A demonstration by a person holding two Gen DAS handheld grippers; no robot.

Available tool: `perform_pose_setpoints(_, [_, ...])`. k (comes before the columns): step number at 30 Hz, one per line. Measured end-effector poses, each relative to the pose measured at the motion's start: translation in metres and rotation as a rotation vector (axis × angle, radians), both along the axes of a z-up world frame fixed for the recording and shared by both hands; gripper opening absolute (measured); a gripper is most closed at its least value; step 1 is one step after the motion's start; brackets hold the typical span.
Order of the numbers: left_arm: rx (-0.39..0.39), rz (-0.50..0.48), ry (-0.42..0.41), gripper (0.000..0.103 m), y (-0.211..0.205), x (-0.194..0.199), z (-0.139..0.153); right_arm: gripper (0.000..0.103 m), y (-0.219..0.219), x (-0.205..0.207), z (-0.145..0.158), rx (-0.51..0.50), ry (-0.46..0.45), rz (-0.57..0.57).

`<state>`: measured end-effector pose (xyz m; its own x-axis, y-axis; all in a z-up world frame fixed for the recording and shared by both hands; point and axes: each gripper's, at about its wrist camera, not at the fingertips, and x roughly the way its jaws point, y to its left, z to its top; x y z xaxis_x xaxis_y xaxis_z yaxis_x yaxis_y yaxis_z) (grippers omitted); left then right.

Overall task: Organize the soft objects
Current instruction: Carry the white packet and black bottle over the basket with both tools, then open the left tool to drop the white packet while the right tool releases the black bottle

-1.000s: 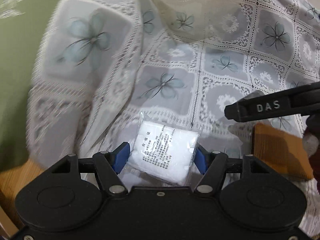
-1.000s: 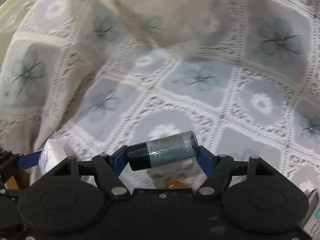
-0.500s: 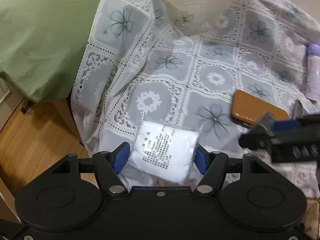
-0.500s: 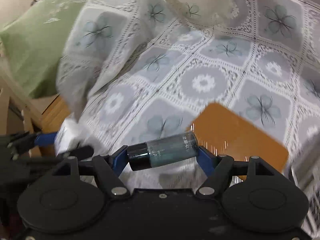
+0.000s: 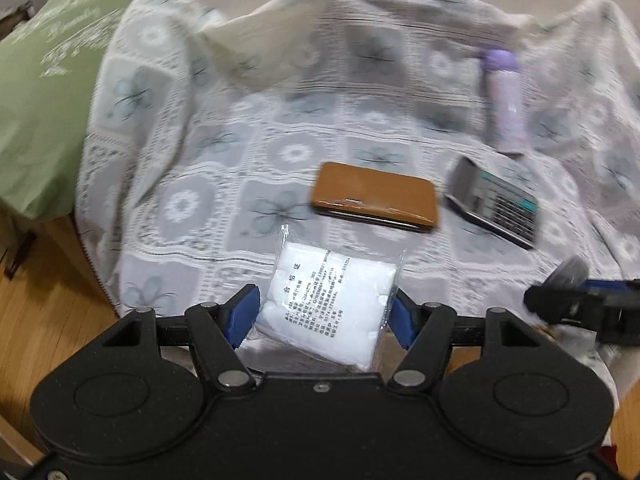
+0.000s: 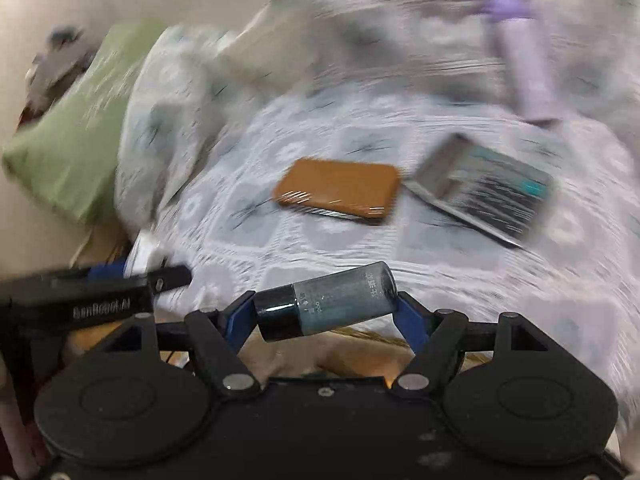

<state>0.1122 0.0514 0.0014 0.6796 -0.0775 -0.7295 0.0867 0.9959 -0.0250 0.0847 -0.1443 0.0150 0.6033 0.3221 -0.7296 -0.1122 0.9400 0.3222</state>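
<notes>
My left gripper [image 5: 324, 312] is shut on a white cotton pack in clear plastic with printed text [image 5: 328, 304], held above the near edge of the lace cloth [image 5: 224, 200]. My right gripper [image 6: 326, 312] is shut on a small dark blue-grey bottle with a black cap [image 6: 326, 306], held sideways. The left gripper shows at the left of the right wrist view [image 6: 120, 300]; the right gripper shows at the right of the left wrist view [image 5: 580, 304]. Both views are blurred by motion.
On the lace cloth lie a brown leather case [image 5: 374, 198] [image 6: 340, 190], a grey calculator [image 5: 494, 202] [image 6: 488, 192] and a lilac bottle [image 5: 506, 100] [image 6: 528, 60]. A green cushion [image 5: 44, 92] [image 6: 76, 132] lies at the left. Wooden floor [image 5: 44, 288] shows below it.
Both grippers have pulled back from the cloth with their loads still held. The brown case, calculator and lilac bottle have come fully into view.
</notes>
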Motion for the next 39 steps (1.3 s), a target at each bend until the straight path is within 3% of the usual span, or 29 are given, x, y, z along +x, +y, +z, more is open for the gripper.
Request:
perform_pose_setpoints(7, [0.010, -0.082, -0.009, 0.063, -0.035, -0.037, 0.002, 0.073, -0.035, -0.058, 0.011, -0.012, -0.077, -0.215])
perform_pose_setpoints(20, [-0.007, -0.092, 0.024, 0.064, -0.050, -0.079, -0.007, 0.073, -0.023, -0.133, 0.017, -0.002, -0.116, -0.301])
perform_pose_setpoints(27, [0.021, -0.086, 0.048, 0.064, -0.061, -0.075, -0.016, 0.073, -0.020, -0.140, 0.008, -0.047, -0.093, -0.325])
perform_pose_setpoints(32, [0.082, -0.061, 0.033, 0.064, -0.070, -0.076, -0.020, 0.073, -0.026, -0.142, 0.002, -0.020, -0.071, -0.341])
perform_pose_setpoints(39, [0.098, -0.038, 0.036, 0.064, -0.069, -0.077, -0.022, 0.073, -0.031, -0.143, -0.005, -0.033, -0.044, -0.378])
